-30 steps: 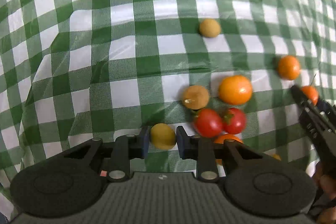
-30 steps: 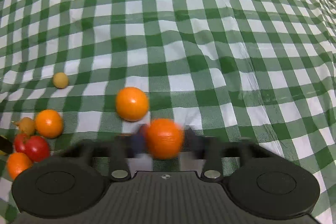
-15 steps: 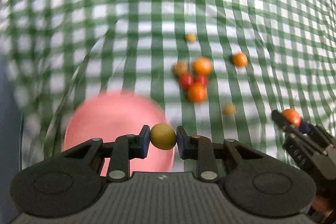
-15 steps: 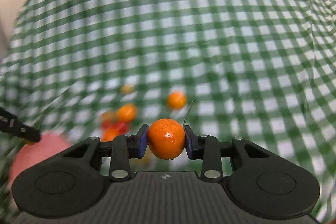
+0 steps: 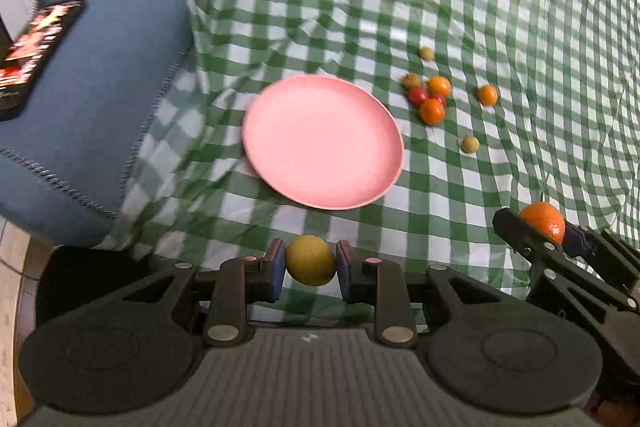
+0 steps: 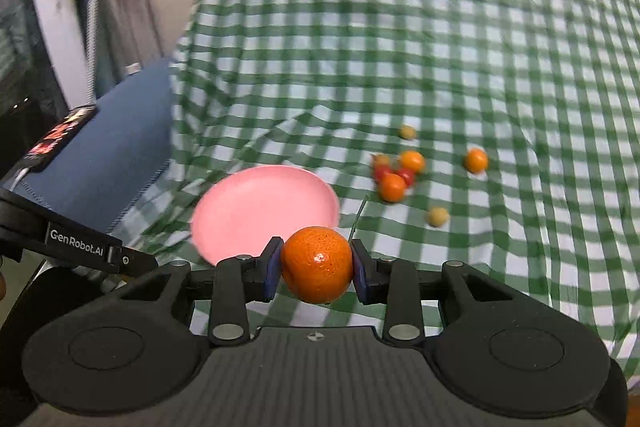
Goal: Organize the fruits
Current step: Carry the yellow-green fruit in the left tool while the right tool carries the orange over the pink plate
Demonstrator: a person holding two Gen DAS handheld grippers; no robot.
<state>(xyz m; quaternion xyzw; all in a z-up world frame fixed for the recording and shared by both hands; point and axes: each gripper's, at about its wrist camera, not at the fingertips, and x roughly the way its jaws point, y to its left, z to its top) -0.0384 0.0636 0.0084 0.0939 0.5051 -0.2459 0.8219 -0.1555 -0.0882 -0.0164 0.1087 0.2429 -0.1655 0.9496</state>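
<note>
My left gripper point(image 5: 311, 265) is shut on a small yellow-green fruit point(image 5: 311, 265), held in the air near the front rim of the pink plate point(image 5: 320, 143). My right gripper point(image 6: 317, 270) is shut on an orange mandarin point(image 6: 317, 270); it also shows in the left wrist view point(image 5: 542, 221), to the right of the plate. The plate point(image 6: 260, 211) holds nothing. Several small oranges and red tomatoes point(image 5: 428, 99) lie in a cluster on the checked cloth to the plate's right, with single fruits point(image 5: 470, 144) around them.
A green-and-white checked cloth point(image 5: 480, 7) covers the table, with folds left of the plate. A blue cushion point(image 5: 100, 87) lies at the left with a phone point(image 5: 36, 47) on it. The left gripper's arm point(image 6: 72, 245) shows at the right wrist view's left edge.
Both grippers have lifted away from the fruit cluster and pulled back toward me, each holding its fruit. The pink plate and the blue cushion have come fully into view.
</note>
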